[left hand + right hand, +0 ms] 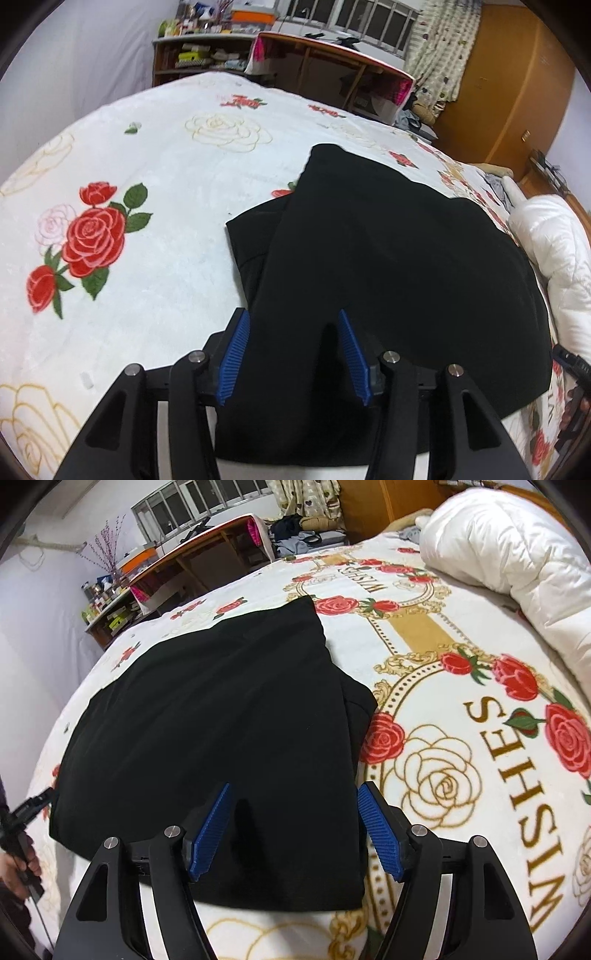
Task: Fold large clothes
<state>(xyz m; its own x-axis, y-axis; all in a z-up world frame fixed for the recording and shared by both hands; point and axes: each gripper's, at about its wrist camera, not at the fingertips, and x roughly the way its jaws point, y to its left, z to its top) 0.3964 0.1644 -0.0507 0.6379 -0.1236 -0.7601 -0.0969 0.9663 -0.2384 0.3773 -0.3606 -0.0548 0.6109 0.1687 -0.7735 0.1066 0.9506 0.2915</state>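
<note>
A black garment lies folded in layers on the rose-patterned white blanket. It also shows in the right wrist view. My left gripper is open, its blue pads spread over the garment's near left edge. My right gripper is open, its blue pads straddling the garment's near right corner. Neither gripper holds cloth. The other gripper shows at the edge of each view.
A white duvet is bunched at the bed's far right side. A wooden desk and cluttered shelves stand past the bed's far edge. A wooden wardrobe is at the right.
</note>
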